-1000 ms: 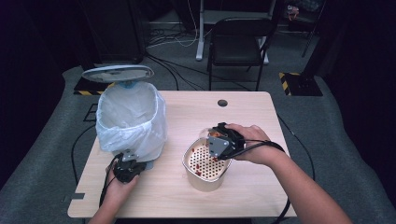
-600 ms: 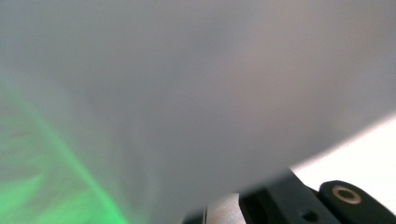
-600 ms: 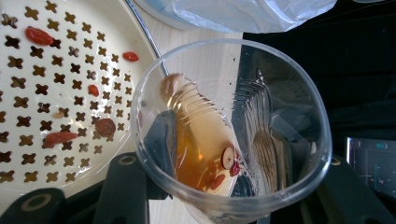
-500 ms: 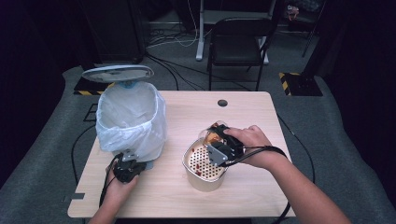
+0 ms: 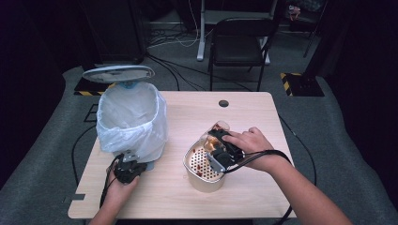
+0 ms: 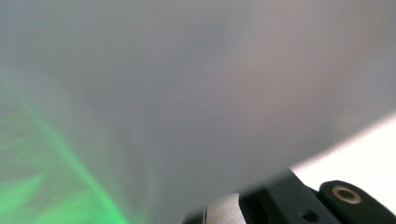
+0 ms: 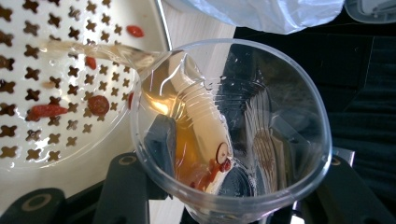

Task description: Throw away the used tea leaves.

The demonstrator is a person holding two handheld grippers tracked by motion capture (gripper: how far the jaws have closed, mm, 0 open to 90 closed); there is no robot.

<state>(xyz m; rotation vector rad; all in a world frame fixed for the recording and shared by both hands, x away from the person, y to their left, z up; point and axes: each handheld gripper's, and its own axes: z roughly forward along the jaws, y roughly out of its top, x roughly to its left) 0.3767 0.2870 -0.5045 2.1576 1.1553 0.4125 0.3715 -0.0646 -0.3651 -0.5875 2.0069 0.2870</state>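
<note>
A clear plastic cup (image 7: 231,126) is clamped between the two black jaws of the right tool (image 5: 220,152) and is held tipped on its side over a cream strainer basket (image 5: 205,165), which stands on the worktop (image 5: 244,108) right of centre. In the right gripper view, amber liquid (image 7: 93,49) is seen running from the cup's lip onto the perforated insert of the basket; red berries (image 7: 46,111) and a round red slice (image 7: 98,104) lie scattered on the cross-shaped holes. A few red pieces and some amber liquid are still seen inside the cup. The right hand (image 5: 251,143) is wrapped around the tool body above the basket.

A bin (image 5: 132,123) lined with a white plastic bag stands on the left part of the worktop, with its round grey lid (image 5: 118,73) raised behind it. The left tool (image 5: 127,168) is held by the left hand (image 5: 117,187) at the foot of the bin, right against the bag. In the left gripper view a blurred grey-white surface with a green tinge at lower left is recorded close to the lens; whether the left tool is spread or pressed together cannot be told.

A dark chair (image 5: 239,44) is noted beyond the worktop.
</note>
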